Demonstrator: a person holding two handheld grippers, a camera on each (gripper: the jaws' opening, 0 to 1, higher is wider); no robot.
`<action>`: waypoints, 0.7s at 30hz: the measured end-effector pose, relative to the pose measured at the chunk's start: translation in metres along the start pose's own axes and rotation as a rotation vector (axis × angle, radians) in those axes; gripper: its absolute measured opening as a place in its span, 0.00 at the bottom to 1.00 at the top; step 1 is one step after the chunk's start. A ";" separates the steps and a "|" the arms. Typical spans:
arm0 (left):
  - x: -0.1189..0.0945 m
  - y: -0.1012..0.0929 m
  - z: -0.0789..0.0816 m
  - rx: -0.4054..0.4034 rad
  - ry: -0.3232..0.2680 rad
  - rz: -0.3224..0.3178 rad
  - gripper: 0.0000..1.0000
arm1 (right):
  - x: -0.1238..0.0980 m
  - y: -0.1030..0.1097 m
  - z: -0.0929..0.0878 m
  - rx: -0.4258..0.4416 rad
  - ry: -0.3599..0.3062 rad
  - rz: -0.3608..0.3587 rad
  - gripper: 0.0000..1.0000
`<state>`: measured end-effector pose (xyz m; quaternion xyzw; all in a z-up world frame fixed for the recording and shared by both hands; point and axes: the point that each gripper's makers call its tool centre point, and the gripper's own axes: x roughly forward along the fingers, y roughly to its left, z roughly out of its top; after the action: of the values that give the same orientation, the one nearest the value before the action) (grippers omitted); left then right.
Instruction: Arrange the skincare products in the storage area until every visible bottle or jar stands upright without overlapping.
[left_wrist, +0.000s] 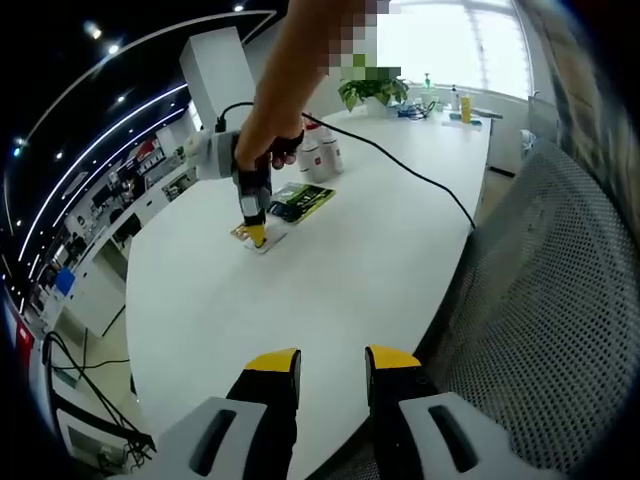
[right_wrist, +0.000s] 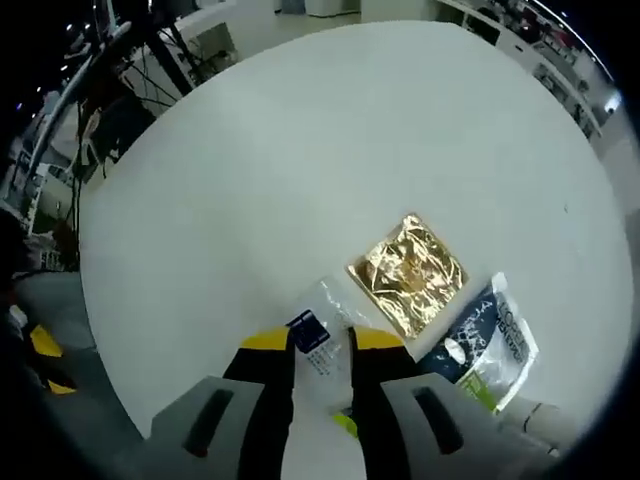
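Observation:
My right gripper (right_wrist: 322, 342) points down at the white table (right_wrist: 300, 150). Its jaws are closed on a clear sachet with a blue label (right_wrist: 318, 340). Just beyond it lie a gold foil sachet (right_wrist: 408, 275) and a dark blue-and-green sachet (right_wrist: 487, 340). In the left gripper view a person's hand holds that right gripper (left_wrist: 257, 235) tip-down on the sachets, beside the green sachet (left_wrist: 301, 201). Behind them stand white bottles (left_wrist: 322, 155), upright. My left gripper (left_wrist: 332, 365) hovers near the table's front edge, open with nothing between its jaws.
A black cable (left_wrist: 420, 178) runs across the table toward the hand. A grey mesh chair back (left_wrist: 560, 300) stands close on the right. A potted plant (left_wrist: 374, 90) and small items sit at the far end. Wide bare tabletop (left_wrist: 330, 280) lies between the grippers.

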<state>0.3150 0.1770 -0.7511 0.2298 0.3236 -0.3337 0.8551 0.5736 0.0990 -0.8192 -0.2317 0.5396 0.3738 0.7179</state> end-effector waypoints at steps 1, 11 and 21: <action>0.000 0.000 0.000 0.001 0.001 0.001 0.26 | 0.000 0.002 -0.001 -0.014 0.001 -0.001 0.20; 0.000 0.001 0.000 0.003 0.003 0.007 0.26 | -0.004 0.000 0.002 -0.029 -0.035 -0.017 0.25; 0.000 0.003 0.000 0.001 0.002 0.016 0.26 | -0.029 -0.002 0.019 -0.010 -0.166 -0.046 0.26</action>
<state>0.3174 0.1795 -0.7507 0.2333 0.3222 -0.3267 0.8573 0.5828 0.1031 -0.7861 -0.2158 0.4709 0.3781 0.7673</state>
